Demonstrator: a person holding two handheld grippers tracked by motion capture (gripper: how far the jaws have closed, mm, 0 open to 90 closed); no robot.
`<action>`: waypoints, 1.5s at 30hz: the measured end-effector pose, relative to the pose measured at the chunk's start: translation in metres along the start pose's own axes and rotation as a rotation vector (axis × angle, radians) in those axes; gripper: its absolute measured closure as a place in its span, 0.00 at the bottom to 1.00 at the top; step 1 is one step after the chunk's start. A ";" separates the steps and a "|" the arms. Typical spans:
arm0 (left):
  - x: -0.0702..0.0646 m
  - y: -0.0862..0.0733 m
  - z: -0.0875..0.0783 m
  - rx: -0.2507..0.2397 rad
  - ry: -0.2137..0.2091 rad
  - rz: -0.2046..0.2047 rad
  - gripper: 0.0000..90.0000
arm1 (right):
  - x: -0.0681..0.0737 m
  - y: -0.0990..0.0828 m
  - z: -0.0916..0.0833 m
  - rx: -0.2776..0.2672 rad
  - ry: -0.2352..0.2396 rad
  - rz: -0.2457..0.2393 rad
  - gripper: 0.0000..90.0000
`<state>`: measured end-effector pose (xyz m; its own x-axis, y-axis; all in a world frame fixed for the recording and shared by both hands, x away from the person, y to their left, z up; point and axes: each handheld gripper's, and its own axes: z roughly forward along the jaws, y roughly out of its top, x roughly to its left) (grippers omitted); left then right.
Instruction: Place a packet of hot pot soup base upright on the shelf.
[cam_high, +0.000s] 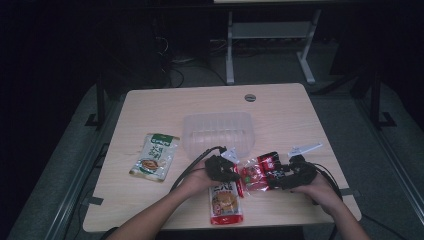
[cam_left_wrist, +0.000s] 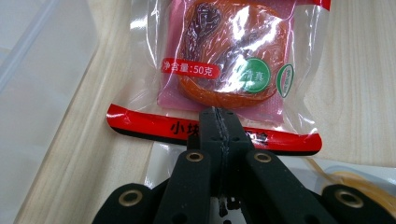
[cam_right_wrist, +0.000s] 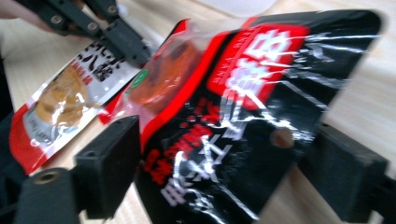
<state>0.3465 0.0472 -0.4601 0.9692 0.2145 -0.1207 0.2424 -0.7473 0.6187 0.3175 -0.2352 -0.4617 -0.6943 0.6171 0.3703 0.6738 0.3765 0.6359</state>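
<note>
Left gripper view shows the left gripper (cam_left_wrist: 218, 112) with its jaws clenched together on the red bottom seam of a clear pouch (cam_left_wrist: 219, 60). That pouch holds an orange-red lump on a pink card, with a red label strip and a green round mark. In the right gripper view the right gripper (cam_right_wrist: 224, 163) stands released, its jaws spread either side of a black pack (cam_right_wrist: 243, 121); I cannot tell whether they touch it. The pack is glossy black with a red panel and white lettering. In the high view both lie just in front of the tub (cam_high: 218, 131), to its right side. A red-edged pack (cam_high: 226, 202) lies in front of the tub, a green one (cam_high: 155, 156) to its left.
</note>
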 end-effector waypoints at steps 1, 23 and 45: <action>0.000 0.000 0.000 0.000 -0.002 -0.003 1.00 | 0.002 0.000 0.001 0.002 0.010 -0.002 0.23; 0.000 0.000 0.000 -0.001 0.002 0.003 1.00 | 0.005 0.018 0.004 -0.045 0.058 -0.030 0.75; 0.000 -0.001 0.001 -0.021 -0.016 -0.022 1.00 | 0.006 0.031 0.005 0.029 0.059 -0.075 0.99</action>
<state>0.3461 0.0474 -0.4616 0.9644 0.2199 -0.1469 0.2625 -0.7295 0.6316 0.3357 -0.2167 -0.4433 -0.7564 0.5445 0.3623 0.6255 0.4403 0.6441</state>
